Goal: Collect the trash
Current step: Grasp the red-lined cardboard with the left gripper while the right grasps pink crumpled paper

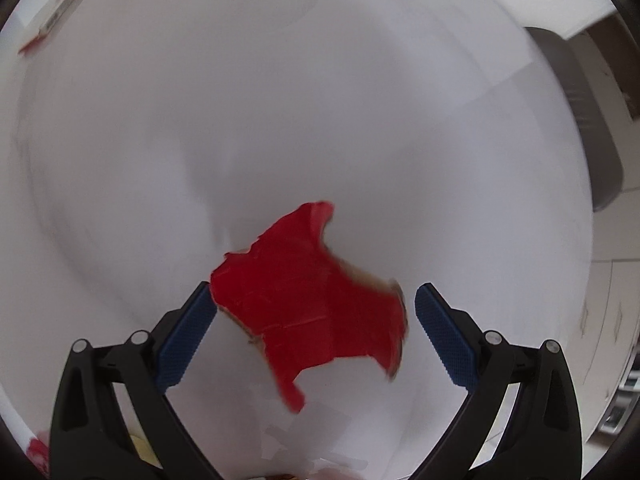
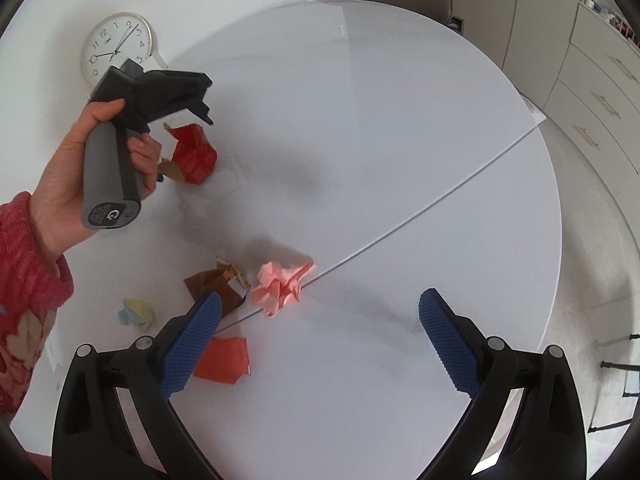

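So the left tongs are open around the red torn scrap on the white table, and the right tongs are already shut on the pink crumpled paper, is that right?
Not quite. The right tongs are open and empty; the pink crumpled paper lies loose on the white table, as the right wrist view shows. The left tongs are indeed open around the red torn scrap.

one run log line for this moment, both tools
left tool: open, red scrap between pads | right tool: open, empty | pink wad on table

Lying flat on the white table: a torn red paper scrap [image 1: 312, 300], jagged-edged, brown along its rim. Sitting nearer the table's seam: a crumpled pink paper ball [image 2: 280, 286], touching a folded brown wrapper [image 2: 218, 286]. Resting close by: a small yellow-blue wad [image 2: 138, 312] and a flat orange-red piece [image 2: 224, 360].
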Tool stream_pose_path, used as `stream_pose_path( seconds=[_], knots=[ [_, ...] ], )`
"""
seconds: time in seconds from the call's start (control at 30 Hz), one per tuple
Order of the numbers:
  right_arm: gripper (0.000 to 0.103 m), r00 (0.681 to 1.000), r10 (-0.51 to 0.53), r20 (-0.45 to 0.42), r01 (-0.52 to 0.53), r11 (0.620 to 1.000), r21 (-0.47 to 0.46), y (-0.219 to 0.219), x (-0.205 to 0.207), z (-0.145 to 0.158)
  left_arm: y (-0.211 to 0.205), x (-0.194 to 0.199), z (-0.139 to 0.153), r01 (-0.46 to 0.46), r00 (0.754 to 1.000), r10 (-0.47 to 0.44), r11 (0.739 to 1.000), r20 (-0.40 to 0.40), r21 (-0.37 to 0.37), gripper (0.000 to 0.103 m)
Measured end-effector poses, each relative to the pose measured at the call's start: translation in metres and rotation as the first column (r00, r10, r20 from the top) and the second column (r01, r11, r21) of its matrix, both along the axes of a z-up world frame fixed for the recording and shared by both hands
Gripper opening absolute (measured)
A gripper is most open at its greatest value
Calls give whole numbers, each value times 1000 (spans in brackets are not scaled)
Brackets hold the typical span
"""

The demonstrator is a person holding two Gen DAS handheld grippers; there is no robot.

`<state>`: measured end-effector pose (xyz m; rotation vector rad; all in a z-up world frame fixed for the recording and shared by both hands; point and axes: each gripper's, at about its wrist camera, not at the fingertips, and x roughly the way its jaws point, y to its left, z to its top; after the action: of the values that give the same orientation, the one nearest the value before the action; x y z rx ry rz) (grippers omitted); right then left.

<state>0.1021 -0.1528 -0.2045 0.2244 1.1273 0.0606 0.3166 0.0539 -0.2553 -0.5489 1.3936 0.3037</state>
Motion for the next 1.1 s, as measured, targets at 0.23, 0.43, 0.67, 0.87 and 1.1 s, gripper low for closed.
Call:
stream_pose_path(
  seconds=[0.23,0.43,0.67,0.87,1.1],
  knots=[
    [87,996,76,-35,-76,997,18,14,20,-19,-13,3,-2,86,996,-85,994,16,-63,50],
    [70,987,128,-98,-128,992,13,38,34,-47,-12,-1,6,195,980,-192,979,53,-61,36],
    [36,984,126,-127,-127,992,4,43,36,-63,-4,-17,35,312,941,-310,950,134,3,36],
    [30,991,94,-91,-90,995,44,33,31,-51,-7,-27,85,409,885,-413,910,217,64,36],
    [30,1000,21,9,-22,996,91,-11,-21,-6,-28,-101,147,509,801,-520,852,298,119,36]
  ],
)
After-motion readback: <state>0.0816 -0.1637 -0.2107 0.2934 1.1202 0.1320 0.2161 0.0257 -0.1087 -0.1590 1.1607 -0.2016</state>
